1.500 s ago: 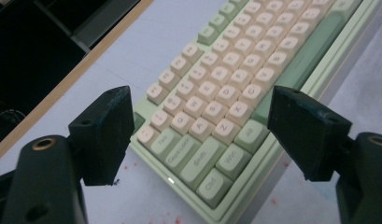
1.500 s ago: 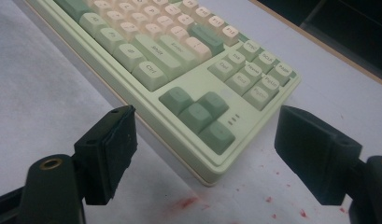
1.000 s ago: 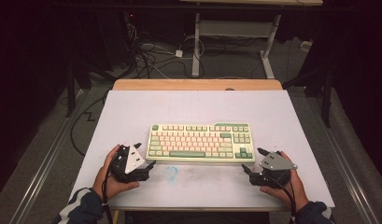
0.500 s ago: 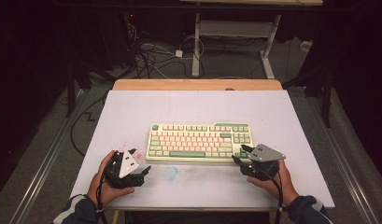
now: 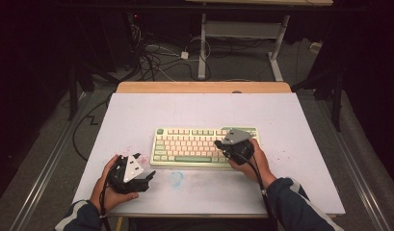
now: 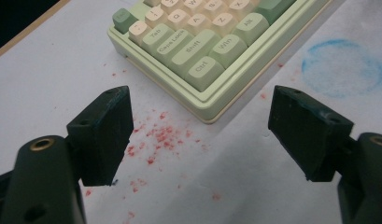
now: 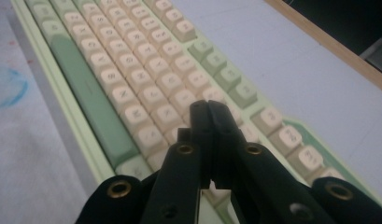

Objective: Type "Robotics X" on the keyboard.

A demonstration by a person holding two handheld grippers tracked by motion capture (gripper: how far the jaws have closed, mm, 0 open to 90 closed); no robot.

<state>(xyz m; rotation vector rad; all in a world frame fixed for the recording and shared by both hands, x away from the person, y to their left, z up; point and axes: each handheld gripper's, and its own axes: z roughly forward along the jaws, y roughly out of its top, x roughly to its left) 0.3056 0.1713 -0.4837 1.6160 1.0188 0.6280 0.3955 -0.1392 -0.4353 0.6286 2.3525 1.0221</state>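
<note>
The keyboard [image 5: 204,146] is a flat rectangle of pale green plastic with rounded corners. It carries cream keycaps in the middle and darker green ones at the edges, with a long green space bar along its near side. It lies square on the white-covered bench [image 5: 300,125], roughly at the middle of the sheet, whose far wooden edge shows tan. Legends on the keyboard's left end read Tab, Caps Lock, Shift, Ctrl, Win and Alt, with Q, A and Z beside them.

The right hand-held gripper [image 5: 218,143] is over the keyboard's right part. Its matte black jaws have just been closing and now stand pressed together with nothing between them, the tips [image 7: 208,108] just above the cream keys.

The left hand-held gripper [image 5: 150,174] sits off the keyboard's near left corner, its blocky black pads [image 6: 107,130] spread wide and empty above the bench. Red specks [image 6: 163,137] are scattered by that corner, and a smudged blue ring [image 6: 343,67] marks the sheet just in front of the keyboard.
</note>
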